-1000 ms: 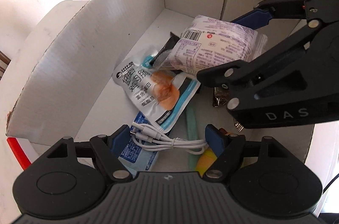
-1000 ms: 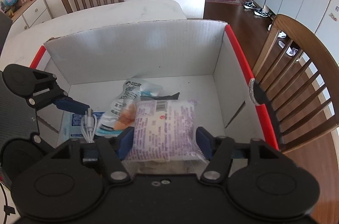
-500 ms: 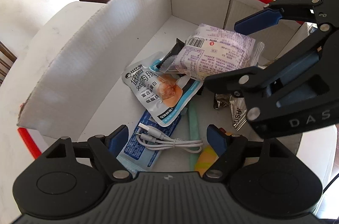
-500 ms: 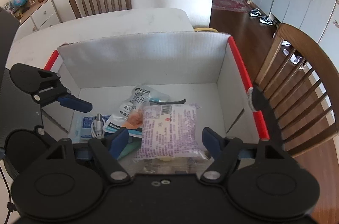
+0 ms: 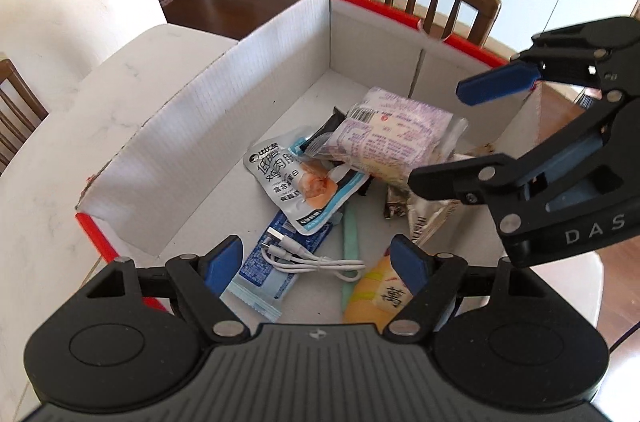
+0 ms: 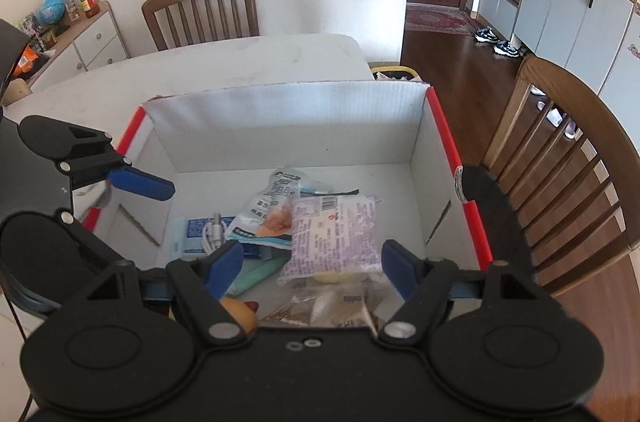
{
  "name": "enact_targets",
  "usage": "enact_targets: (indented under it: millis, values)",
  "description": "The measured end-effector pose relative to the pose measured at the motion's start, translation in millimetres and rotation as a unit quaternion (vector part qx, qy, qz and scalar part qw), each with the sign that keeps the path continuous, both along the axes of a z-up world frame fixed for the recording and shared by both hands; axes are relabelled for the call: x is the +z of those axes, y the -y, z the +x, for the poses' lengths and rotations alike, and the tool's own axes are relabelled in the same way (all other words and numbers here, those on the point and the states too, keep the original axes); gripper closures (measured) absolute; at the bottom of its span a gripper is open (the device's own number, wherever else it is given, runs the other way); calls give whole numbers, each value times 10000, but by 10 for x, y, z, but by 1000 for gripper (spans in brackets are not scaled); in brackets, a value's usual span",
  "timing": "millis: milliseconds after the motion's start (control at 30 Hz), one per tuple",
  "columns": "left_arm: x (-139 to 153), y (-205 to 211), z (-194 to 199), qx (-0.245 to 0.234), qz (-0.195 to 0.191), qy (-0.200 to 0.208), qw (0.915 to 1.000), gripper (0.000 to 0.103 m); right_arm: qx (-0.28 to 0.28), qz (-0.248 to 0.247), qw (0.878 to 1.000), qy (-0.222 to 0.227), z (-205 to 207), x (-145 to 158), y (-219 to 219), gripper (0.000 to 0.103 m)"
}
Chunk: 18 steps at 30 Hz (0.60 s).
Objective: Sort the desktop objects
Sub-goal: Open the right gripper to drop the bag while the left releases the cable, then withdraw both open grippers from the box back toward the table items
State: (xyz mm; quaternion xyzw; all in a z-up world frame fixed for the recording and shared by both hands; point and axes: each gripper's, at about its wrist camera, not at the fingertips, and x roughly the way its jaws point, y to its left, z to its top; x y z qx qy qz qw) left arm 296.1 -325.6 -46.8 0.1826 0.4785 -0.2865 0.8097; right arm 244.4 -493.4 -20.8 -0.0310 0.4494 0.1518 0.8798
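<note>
Released since a second ago, purple packet point(image 6: 334, 234) lies lengthwise away from unclenched right gripper point(image 6: 312, 262); left gripper point(image 5: 316, 262) gapes empty.

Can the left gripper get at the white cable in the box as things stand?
Probably yes. The white cable lies uncovered on top of a blue packet, directly ahead of the left gripper, whose jaws stand open and empty. The right gripper hangs off to the side.
</note>
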Motion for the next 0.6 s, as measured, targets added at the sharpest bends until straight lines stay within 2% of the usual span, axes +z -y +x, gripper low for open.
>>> enact_targets:
  millis: [600]
  values:
    - [335,-464,-497,304,-831,288,9957,23,117,176,9997,149,-359,342,-164,26]
